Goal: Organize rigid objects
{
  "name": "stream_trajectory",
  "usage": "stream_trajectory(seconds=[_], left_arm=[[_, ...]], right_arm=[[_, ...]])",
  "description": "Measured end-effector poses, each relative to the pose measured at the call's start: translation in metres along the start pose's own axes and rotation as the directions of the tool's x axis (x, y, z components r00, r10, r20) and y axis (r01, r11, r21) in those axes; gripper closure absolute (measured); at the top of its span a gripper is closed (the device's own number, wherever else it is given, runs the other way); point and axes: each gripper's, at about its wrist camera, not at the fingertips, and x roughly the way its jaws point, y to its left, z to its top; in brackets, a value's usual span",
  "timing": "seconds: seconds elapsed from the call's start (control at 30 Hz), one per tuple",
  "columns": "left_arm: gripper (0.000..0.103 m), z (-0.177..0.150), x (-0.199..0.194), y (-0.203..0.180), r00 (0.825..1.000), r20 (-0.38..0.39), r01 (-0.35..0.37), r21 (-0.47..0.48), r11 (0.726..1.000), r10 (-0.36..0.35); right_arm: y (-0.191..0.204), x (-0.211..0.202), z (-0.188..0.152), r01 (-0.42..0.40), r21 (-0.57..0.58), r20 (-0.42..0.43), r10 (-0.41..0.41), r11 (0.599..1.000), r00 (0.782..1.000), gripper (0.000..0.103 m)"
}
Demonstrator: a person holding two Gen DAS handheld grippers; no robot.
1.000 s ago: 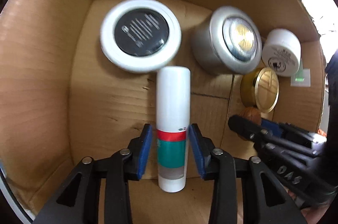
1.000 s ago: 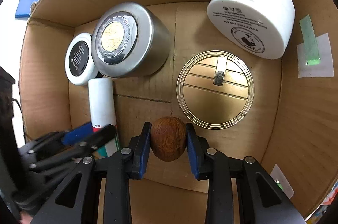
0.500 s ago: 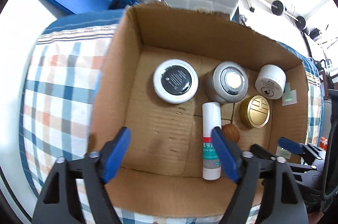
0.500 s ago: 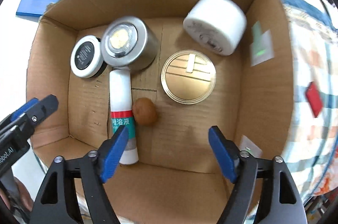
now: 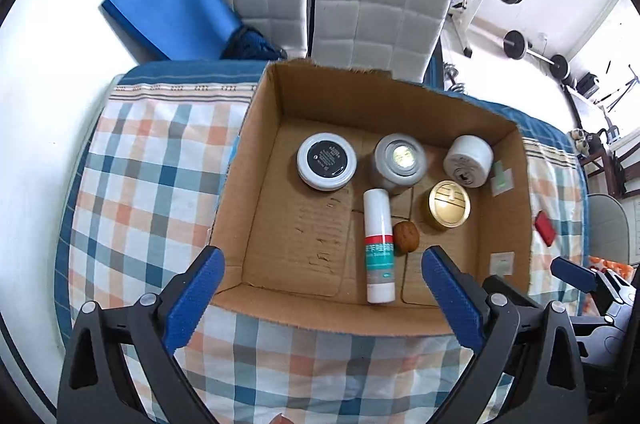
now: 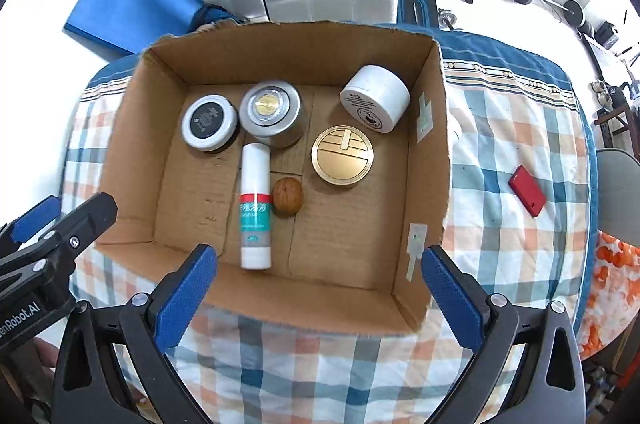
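Note:
An open cardboard box (image 5: 256, 160) on a checked cloth holds a white tube with a red and green label (image 5: 378, 244), lying flat. A brown walnut (image 5: 406, 238) touches its right side. Behind them stand a black-lidded white jar (image 5: 326, 160), a silver tin (image 5: 400, 162), a white jar (image 5: 468, 160) and a gold tin (image 5: 449, 202). My left gripper (image 5: 322, 260) hangs high above the box's near edge, jaws opening, nothing between them. My right gripper (image 6: 318, 256) hovers likewise, jaws opening and empty, above the tube (image 6: 255, 212) and walnut (image 6: 287, 195).
A small red flat object (image 6: 527, 190) lies on the checked cloth (image 6: 512, 128) right of the box. Beyond the table are two white padded chair backs (image 5: 380, 8), a blue mat (image 5: 168, 4) and barbell weights (image 5: 514, 42).
Both grippers let go, the left of the tube and the right of the walnut. They opened wide and rose out of the box, so the whole box and table now show.

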Motion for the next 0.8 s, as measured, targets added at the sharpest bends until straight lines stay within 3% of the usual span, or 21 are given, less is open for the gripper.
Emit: stream_trajectory(seconds=[0.47,0.63,0.8], left_arm=[[0.002,-0.003,-0.042,-0.020,0.998,0.059,-0.029,0.046,0.999,0.026],[0.002,0.003,-0.043,-0.049,0.998,0.056,-0.045,0.088,0.995,0.041],[0.002,0.028,-0.029,-0.125,0.996,0.072,-0.076,0.242,0.967,0.060]], right_arm=[[-0.010,-0.037,-0.022,-0.058,0.000,0.026,0.058,0.998,0.998,0.000],[-0.053,-0.036,-0.019,-0.087,0.070,0.011,0.086,0.994,0.996,0.000],[-0.132,-0.027,-0.006,-0.044,0.147,-0.014,0.046,0.988,0.999,0.000]])
